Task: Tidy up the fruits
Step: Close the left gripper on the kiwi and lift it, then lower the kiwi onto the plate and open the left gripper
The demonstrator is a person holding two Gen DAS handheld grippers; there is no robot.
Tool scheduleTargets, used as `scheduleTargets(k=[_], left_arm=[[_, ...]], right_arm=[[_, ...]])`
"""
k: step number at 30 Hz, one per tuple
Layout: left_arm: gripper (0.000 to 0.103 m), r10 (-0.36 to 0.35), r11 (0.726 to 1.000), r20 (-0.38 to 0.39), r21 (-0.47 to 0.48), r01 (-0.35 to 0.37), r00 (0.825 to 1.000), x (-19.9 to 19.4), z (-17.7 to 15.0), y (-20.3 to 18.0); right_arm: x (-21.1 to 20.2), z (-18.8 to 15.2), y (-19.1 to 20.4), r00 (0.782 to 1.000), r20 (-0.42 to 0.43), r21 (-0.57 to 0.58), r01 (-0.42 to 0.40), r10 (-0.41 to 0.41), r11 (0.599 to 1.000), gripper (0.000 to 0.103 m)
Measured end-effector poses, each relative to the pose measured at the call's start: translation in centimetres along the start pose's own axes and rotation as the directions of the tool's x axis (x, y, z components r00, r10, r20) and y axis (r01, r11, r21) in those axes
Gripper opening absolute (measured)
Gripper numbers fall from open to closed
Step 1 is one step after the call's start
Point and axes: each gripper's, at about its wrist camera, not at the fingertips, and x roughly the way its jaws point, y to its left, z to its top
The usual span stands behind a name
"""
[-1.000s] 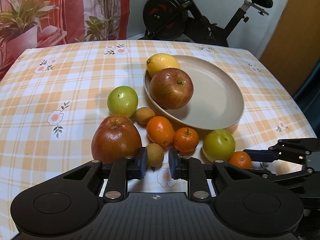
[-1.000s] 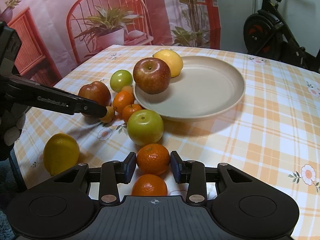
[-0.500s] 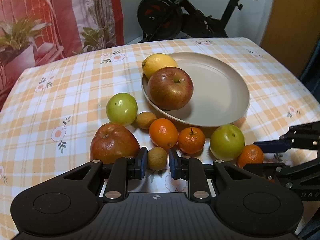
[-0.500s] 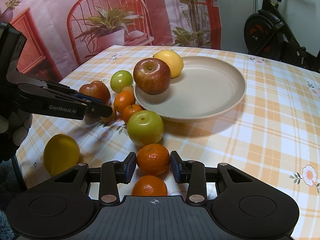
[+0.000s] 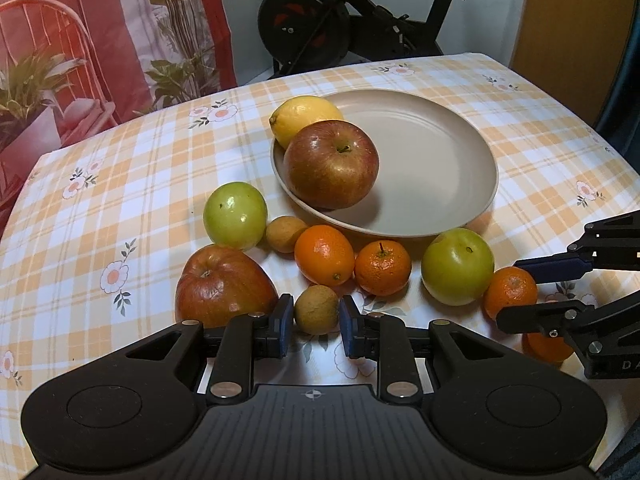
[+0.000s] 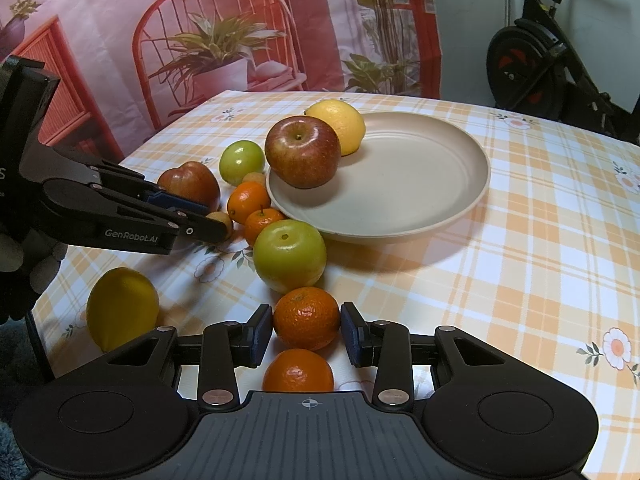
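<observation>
A beige plate [image 5: 448, 168] holds a red apple [image 5: 331, 164] and a lemon [image 5: 304, 116]. My left gripper [image 5: 316, 320] is shut on a small brown fruit [image 5: 317, 309], just above the cloth beside a second red apple [image 5: 224, 284]. My right gripper [image 6: 306, 326] is shut on a tangerine [image 6: 306, 318]; it also shows in the left wrist view [image 5: 510, 292]. Another tangerine [image 6: 298, 370] lies just behind it. Green apples [image 5: 235, 216] [image 5: 458, 266], an orange [image 5: 324, 255], a stemmed tangerine [image 5: 383, 267] and another brown fruit [image 5: 285, 234] lie in front of the plate.
A second lemon [image 6: 122, 308] lies near the table's left front edge in the right wrist view. The checked tablecloth [image 5: 120, 184] covers the table. An exercise bike [image 5: 340, 32] stands behind the table, with a red printed backdrop [image 6: 160, 40] beside it.
The left gripper has lifted and swung with the small brown fruit, so the plate sits more central in its view. The right gripper has stayed put on its tangerine.
</observation>
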Motion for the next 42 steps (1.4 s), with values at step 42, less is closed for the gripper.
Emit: scheduleTargets(k=[42], left_arm=[[0.026,-0.167,0.981,0.048,-0.092,0.171,0.985,1.6,4.9,-1.2]], right_arm=[[1.5,5.3,-2.6,0.995,0.085,-0.045,0.058,-0.054,0.997,0.034]])
